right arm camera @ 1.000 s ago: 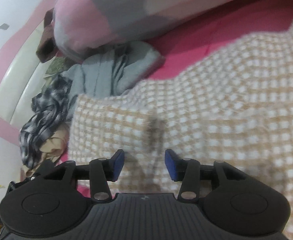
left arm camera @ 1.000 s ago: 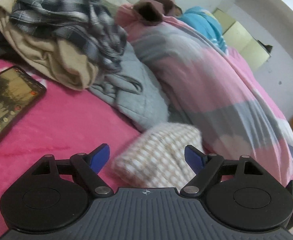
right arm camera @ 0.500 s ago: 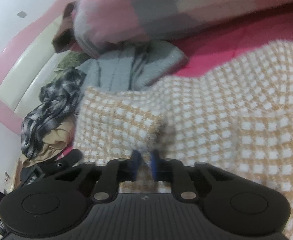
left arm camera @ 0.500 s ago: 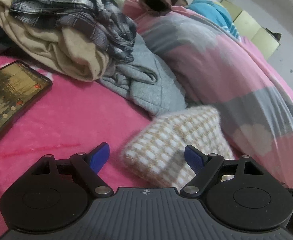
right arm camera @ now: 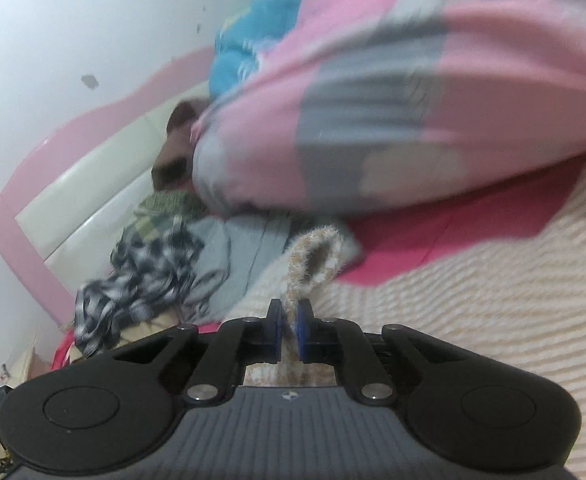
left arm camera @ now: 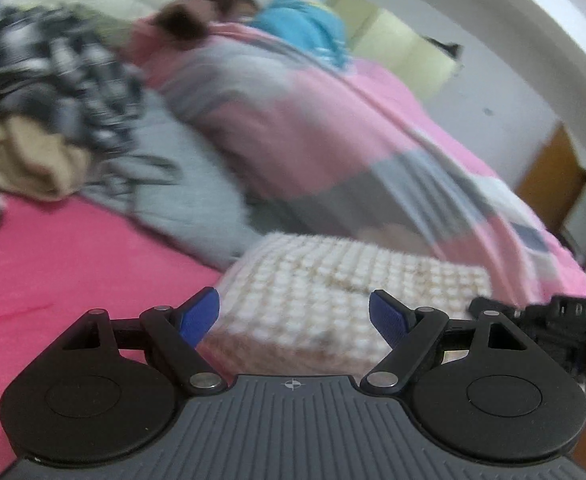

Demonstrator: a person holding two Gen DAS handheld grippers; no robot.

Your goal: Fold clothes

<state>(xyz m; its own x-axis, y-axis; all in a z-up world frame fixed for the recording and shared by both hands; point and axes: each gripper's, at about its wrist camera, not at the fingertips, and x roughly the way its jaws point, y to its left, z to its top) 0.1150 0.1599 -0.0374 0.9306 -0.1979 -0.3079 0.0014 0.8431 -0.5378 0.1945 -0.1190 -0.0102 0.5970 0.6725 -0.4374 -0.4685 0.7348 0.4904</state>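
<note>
While the right gripper (right arm camera: 289, 330) pinches the checked garment (right arm camera: 473, 300), the left gripper (left arm camera: 295, 314) gapes wide

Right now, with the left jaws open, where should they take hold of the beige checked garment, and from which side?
Probably the near folded edge of the beige checked garment, which lies bunched between the open left gripper jaws. Come straight forward, low over the pink bedsheet. The right gripper already pinches another fold.

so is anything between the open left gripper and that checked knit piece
Nothing visible. The left gripper is open with the checked knit garment directly ahead between its fingers, no other item in the gap. The right gripper is shut on a fold of it.
</note>
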